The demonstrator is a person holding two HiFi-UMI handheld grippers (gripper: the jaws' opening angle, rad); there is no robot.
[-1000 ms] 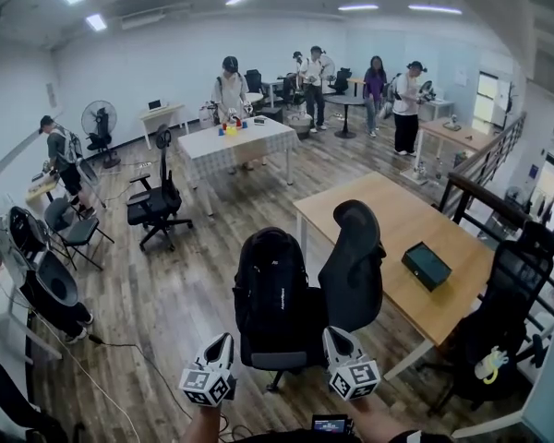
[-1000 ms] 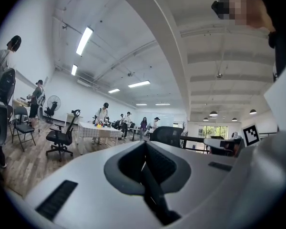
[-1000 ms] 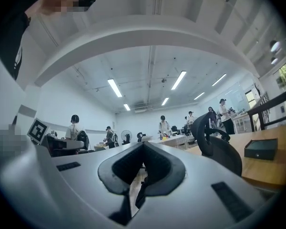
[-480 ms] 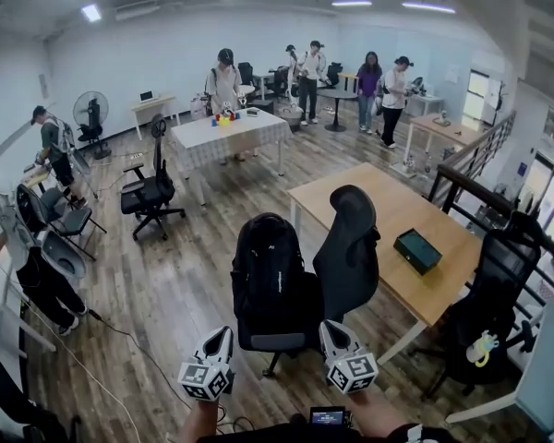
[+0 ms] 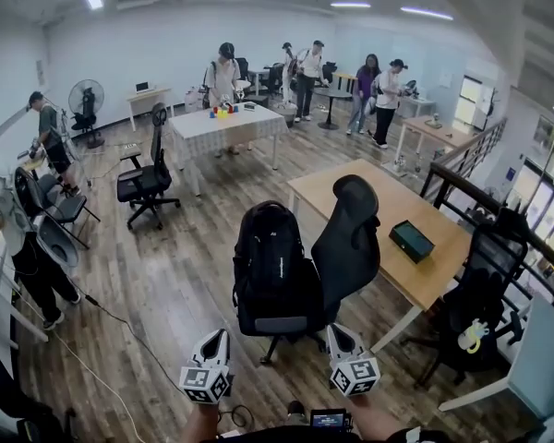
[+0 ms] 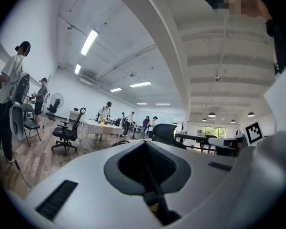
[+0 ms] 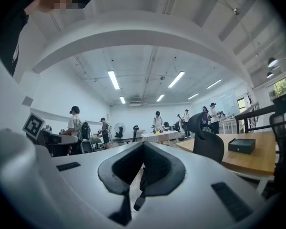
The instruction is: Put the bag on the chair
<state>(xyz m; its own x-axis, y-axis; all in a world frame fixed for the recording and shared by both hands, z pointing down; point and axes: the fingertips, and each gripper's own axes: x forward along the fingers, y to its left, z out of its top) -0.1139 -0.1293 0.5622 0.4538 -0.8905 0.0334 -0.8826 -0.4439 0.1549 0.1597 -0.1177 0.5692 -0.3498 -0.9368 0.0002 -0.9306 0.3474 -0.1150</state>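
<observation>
I see the black backpack point(image 5: 270, 266) upright on the office chair point(image 5: 351, 238) seat; placing looks done imo. L gripper point(image 5: 216, 340) & R gripper point(image 5: 340, 336) both closed, empty, well apart from it. Next: just stay clear.

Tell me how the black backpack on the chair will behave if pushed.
The backpack stands tall and bulging, so it's probably packed and fairly heavy. Its fabric looks soft, likely to sag when lifted. Upright on the chair, it could tip over if pushed.

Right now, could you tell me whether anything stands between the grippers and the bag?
Nothing visible: the bag sits on the chair, and only floor lies between it and the left gripper and right gripper.
</observation>
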